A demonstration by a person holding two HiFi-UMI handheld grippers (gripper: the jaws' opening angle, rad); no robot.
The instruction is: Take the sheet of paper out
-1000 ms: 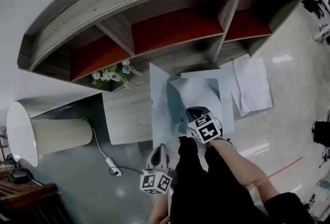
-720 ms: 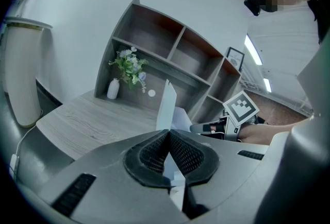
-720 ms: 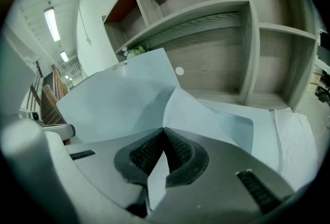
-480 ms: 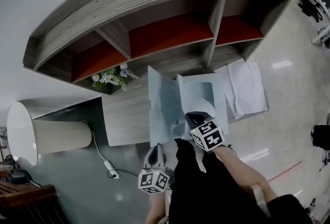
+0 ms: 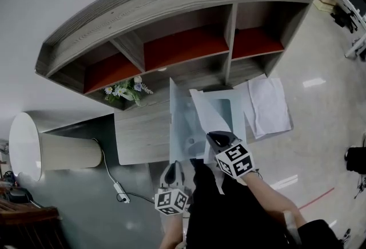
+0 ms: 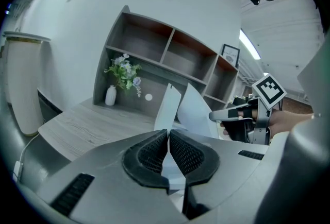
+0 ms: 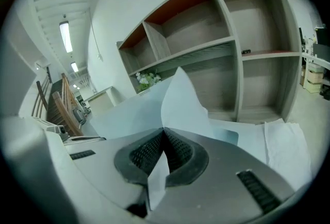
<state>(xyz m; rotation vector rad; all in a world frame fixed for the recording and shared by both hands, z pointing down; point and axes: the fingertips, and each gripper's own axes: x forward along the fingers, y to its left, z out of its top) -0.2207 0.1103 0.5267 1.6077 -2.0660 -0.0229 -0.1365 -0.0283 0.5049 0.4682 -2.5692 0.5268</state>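
Left tool (image 6: 168,133): pads pressed together on the near edge of the pale blue translucent plastic folder (image 5: 182,125). The folder lies open at the centre of the head view on the grey wood tabletop (image 5: 140,133).
Right tool (image 7: 164,130): pinching a lower corner of the white sheet of paper (image 5: 205,111); a strip of paper shows between its pads.
Sheet now: curled and standing tilted above the folder's back cover, just right of centre in the head view.
Just changed: a second ago the sheet lay nearly flat inside the folder. The right tool has since risen and peeled it upward, while the left tool has barely shifted.
Meaning for the task: removal looks well under way. Whether the far edge still touches the folder cannot be told.
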